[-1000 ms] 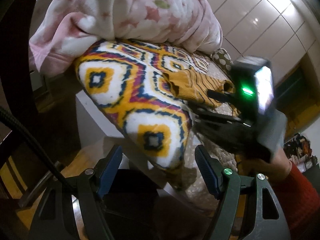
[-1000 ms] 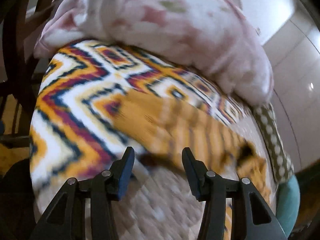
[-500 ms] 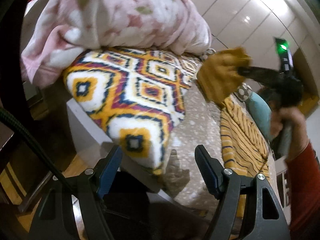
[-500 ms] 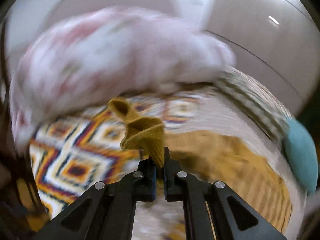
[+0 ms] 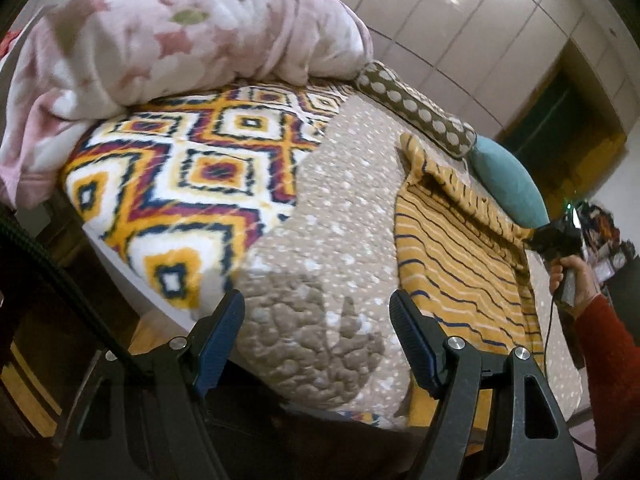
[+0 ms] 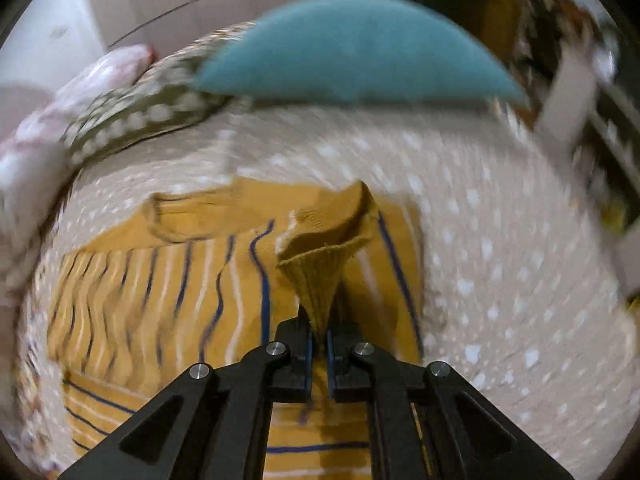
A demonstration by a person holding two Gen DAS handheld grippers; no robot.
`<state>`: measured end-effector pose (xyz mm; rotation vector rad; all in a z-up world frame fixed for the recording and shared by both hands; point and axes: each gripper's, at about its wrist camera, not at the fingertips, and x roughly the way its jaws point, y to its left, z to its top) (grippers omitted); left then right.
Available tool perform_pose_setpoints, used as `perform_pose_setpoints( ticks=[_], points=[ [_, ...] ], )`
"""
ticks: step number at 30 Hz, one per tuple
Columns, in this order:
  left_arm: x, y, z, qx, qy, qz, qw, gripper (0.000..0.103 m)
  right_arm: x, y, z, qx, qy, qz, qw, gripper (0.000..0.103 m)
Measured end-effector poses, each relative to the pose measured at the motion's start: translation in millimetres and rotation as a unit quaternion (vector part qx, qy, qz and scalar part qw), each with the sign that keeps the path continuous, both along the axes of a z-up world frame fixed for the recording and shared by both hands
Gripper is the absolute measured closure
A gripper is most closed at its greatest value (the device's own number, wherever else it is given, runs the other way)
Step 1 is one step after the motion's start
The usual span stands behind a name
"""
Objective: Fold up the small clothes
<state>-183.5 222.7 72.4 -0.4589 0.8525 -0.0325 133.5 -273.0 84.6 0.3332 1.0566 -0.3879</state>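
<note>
1. The right gripper point(image 6: 318, 344) has its fingers pinched tight on the ribbed cuff of the mustard knitted sweater with navy and white stripes point(image 6: 168, 292), which lies spread on the beige dotted bed quilt point(image 6: 500, 248)
2. The left gripper point(image 5: 316, 340) hovers at the bed's edge, fingers wide apart, gripping nothing

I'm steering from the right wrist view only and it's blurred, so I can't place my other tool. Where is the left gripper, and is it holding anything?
Observer: The left gripper is open and holds nothing; it hangs over the near edge of the beige white-speckled quilt.
Operator: Is the whole garment spread flat?
Observer: Mostly. The mustard-yellow knitted sweater with navy and white stripes lies flat, but its far sleeve is lifted toward the right gripper, which is shut on the cuff.
Operator: Anything beside the quilt I can't see?
Observer: Yes, a folded blanket with orange, white and navy diamonds lies left of the sweater.
</note>
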Motion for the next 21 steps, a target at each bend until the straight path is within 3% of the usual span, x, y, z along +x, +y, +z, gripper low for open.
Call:
perform_pose_setpoints(
  ticks=[3, 5, 7, 12, 18, 21],
  points=[
    [7.1, -13.8, 2.5, 0.008, 0.006, -0.012, 0.9999, 0.029, -5.4, -27.0, -19.6, 0.006, 0.008, -0.029, 1.000, 0.086],
    [10.3, -24.4, 5.7, 0.011, 0.007, -0.022, 0.9997, 0.029, -8.9, -36.9, -20.0, -0.012, 0.004, -0.032, 0.999, 0.070],
    [13.1, -33.9, 7.6, 0.019, 0.008, -0.032, 0.9993, 0.029, -18.8, -43.6, -11.8, -0.042, -0.003, -0.035, 0.998, 0.066],
    [26.3, -57.6, 8.0, 0.034, 0.014, -0.063, 0.9973, 0.029, -51.4, -75.2, 9.1, -0.038, -0.025, -0.043, 0.998, 0.065],
    [60.2, -78.1, -5.9, 0.011, 0.040, -0.102, 0.9939, 0.029, -108.0, -63.3, 9.4, 0.004, -0.029, 0.041, 0.999, 0.065],
    [83.8, -88.8, -15.3, 0.011, 0.051, -0.128, 0.9903, 0.029, -140.8, -47.8, -5.8, 0.060, -0.036, 0.069, 0.995, 0.064]
  ],
)
